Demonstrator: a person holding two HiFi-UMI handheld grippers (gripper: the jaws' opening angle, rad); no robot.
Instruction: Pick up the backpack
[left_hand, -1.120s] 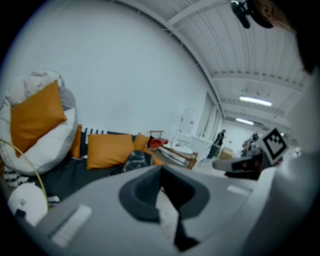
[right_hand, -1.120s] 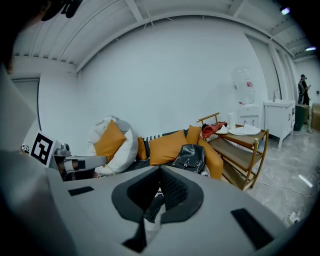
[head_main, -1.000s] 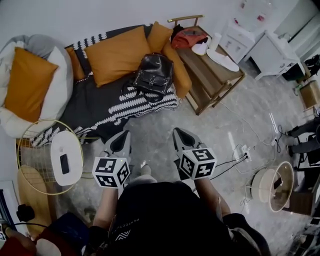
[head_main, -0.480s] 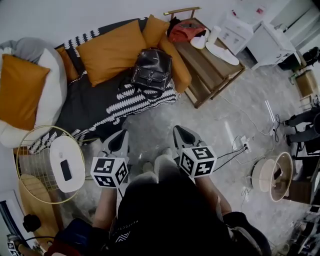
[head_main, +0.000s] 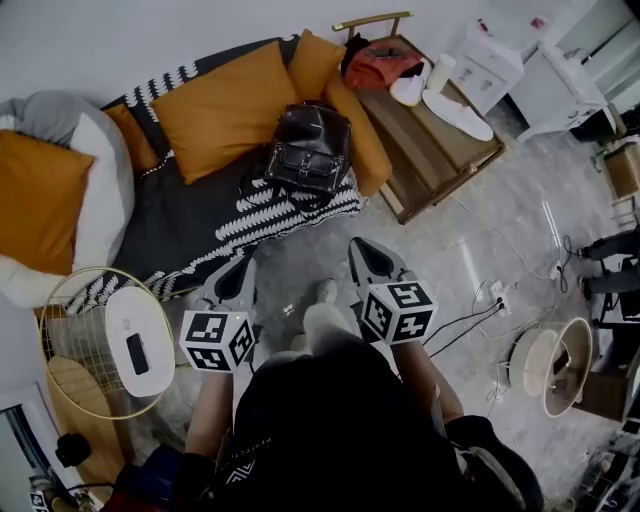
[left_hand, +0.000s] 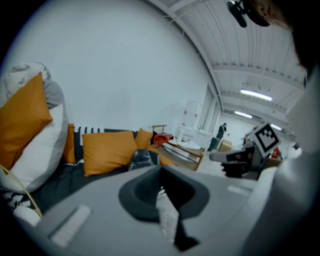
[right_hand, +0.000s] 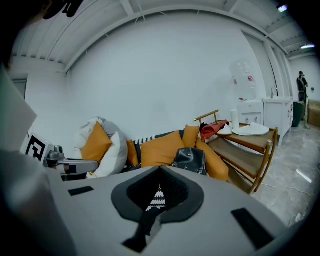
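The black leather backpack (head_main: 310, 148) stands upright on the dark sofa (head_main: 190, 225), leaning against an orange cushion (head_main: 225, 105). Both grippers are held side by side over the floor, short of the sofa's front edge and apart from the backpack. My left gripper (head_main: 243, 266) is shut and holds nothing. My right gripper (head_main: 361, 249) is shut and empty too. The left gripper view shows the backpack (left_hand: 142, 159) just beyond its closed jaws (left_hand: 160, 170). The right gripper view has the backpack (right_hand: 190, 161) ahead and slightly right of its closed jaws (right_hand: 160, 169).
A wooden bench (head_main: 440, 150) with a red bag (head_main: 380, 68) and white slippers stands right of the sofa. A round white side table (head_main: 135, 330) in a gold wire frame sits at the left. Cables (head_main: 480, 310) and a round fan (head_main: 555, 365) lie on the floor at right.
Both grippers have moved forward toward the sofa, staying shut. The person's foot now shows between them, and the sofa sits a little nearer in the head view.
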